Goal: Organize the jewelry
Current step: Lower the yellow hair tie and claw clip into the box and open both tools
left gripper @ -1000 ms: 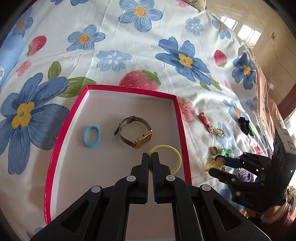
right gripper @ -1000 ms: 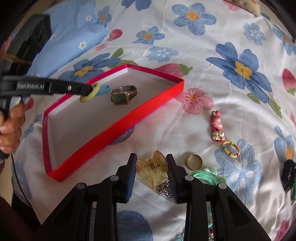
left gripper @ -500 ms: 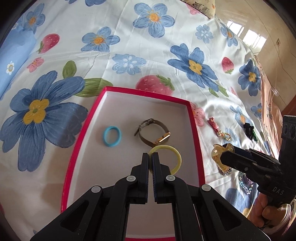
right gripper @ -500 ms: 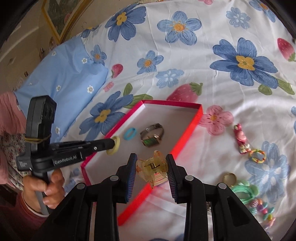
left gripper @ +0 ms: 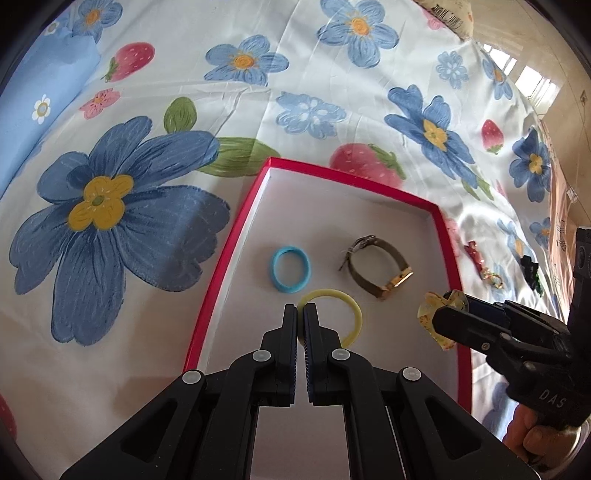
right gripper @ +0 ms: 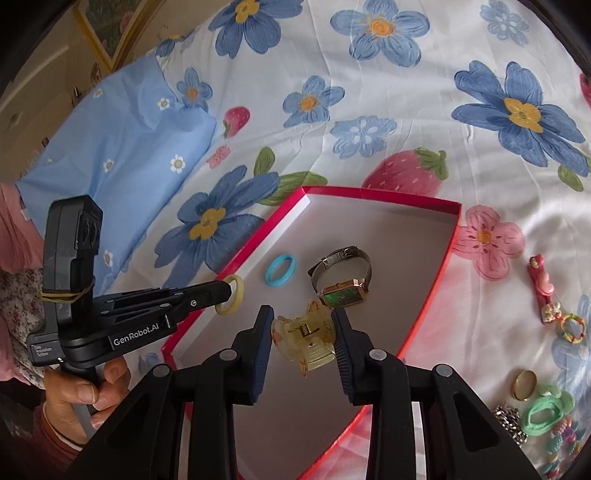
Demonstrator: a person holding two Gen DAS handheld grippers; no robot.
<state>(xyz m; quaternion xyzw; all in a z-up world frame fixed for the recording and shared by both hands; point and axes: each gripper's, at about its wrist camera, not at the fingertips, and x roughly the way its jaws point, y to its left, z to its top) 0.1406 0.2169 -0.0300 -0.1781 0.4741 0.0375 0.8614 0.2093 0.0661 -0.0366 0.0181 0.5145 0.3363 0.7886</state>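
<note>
Left tongs point(left gripper: 300, 312) pinch the yellow hair ring point(left gripper: 334, 314) shut above the red tray point(left gripper: 218, 280). Right tongs point(right gripper: 303, 321), narrowly parted, clamp a translucent yellow claw clip point(right gripper: 304, 338), teeth toward the camera, over the tray near the watch point(right gripper: 341, 280) and blue ring point(right gripper: 279, 270).

A home bedroom: a bed spread with a flower-and-strawberry sheet point(right gripper: 369, 92); a blue pillow point(right gripper: 122, 140) lies at the far left. A framed picture point(right gripper: 107, 33) hangs on the wall beyond; sunlit floor tiles point(left gripper: 546, 85) show far right.
</note>
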